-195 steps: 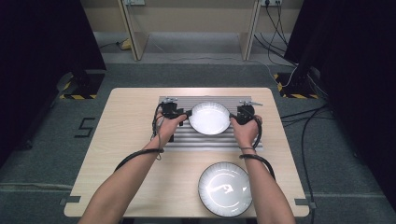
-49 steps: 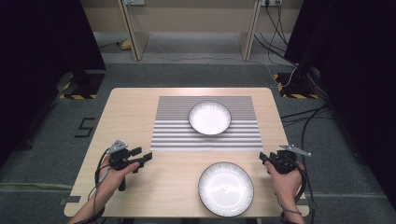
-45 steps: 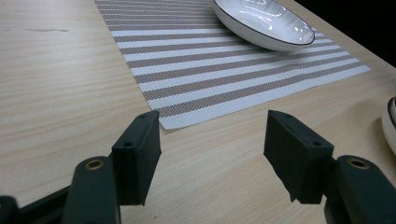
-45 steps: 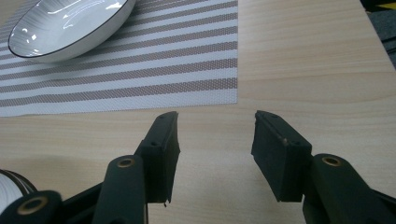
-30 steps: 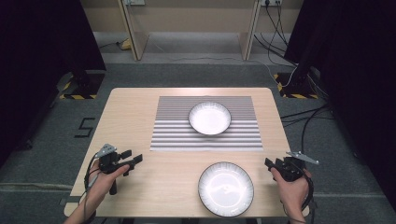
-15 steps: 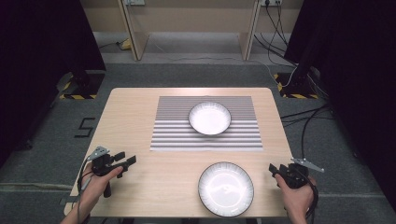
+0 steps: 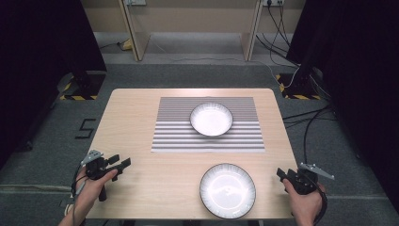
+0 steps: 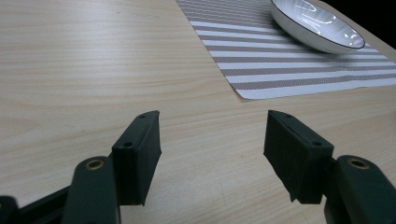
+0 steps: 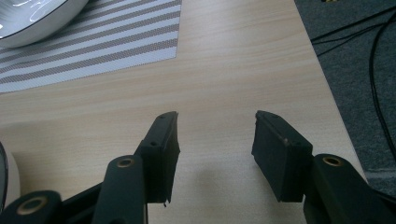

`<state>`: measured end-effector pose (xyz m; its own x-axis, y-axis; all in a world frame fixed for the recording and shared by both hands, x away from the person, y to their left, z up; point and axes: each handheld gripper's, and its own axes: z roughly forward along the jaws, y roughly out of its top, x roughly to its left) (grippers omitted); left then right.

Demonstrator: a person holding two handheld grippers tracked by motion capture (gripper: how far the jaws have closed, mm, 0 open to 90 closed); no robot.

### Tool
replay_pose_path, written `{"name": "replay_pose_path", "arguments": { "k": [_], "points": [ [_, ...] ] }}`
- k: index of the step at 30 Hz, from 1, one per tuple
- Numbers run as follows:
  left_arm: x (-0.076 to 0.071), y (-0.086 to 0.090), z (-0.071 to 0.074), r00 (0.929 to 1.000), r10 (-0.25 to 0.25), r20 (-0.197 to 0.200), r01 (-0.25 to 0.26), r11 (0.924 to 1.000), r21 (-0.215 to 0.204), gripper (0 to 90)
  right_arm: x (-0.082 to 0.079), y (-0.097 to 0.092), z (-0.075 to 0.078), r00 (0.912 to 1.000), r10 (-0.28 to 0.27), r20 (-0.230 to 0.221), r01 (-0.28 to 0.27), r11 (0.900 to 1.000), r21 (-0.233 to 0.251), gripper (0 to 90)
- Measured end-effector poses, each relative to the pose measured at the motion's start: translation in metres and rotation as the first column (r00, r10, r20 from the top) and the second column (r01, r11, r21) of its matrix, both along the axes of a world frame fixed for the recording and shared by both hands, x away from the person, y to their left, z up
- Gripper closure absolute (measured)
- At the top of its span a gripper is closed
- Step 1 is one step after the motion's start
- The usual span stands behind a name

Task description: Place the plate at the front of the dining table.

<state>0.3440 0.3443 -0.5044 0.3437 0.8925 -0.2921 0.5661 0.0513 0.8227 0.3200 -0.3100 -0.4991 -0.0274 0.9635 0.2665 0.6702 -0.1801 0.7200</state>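
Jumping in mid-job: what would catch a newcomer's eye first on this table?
Most likely the two white dishes: a bowl sitting on the striped mat at the far middle of the table, and a plate on bare wood at the near edge. Next, the left gripper and right gripper, both open and empty, held at the near corners, apart from the dishes.

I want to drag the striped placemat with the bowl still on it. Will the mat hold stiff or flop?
The striped placemat looks thin and woven, lying flat on the table, so it probably flexes rather than holds stiff. The bowl looks glossy and glazed, so it may slide on the mat if jerked and would likely be breakable.
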Motion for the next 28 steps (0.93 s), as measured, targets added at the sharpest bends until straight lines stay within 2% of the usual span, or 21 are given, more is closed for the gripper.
{"name": "replay_pose_path", "arguments": {
  "k": [13,17,21,28],
  "points": [
    [-0.009,0.023,-0.003,0.9980,0.064,0.003,-0.064,0.9979,-0.008,35.8,-0.007,-0.009,-0.003,0.9995,-0.028,0.014,0.028,0.9996,0.003,50.6],
    [-0.011,0.023,-0.007,0.9973,0.073,-0.001,-0.073,0.9971,-0.021,35.8,-0.009,-0.014,-0.006,0.9982,-0.054,0.025,0.054,0.9982,0.028,50.5],
    [-0.011,0.022,-0.009,0.9979,0.065,-0.006,-0.065,0.9977,-0.020,35.8,-0.011,-0.015,-0.008,0.9966,-0.073,0.039,0.071,0.9962,0.052,50.4],
    [-0.004,0.010,-0.004,0.9994,0.034,0.000,-0.034,0.9993,-0.019,35.9,-0.008,-0.013,-0.005,0.9972,-0.064,0.038,0.062,0.9967,0.052,49.7]
  ]
}}
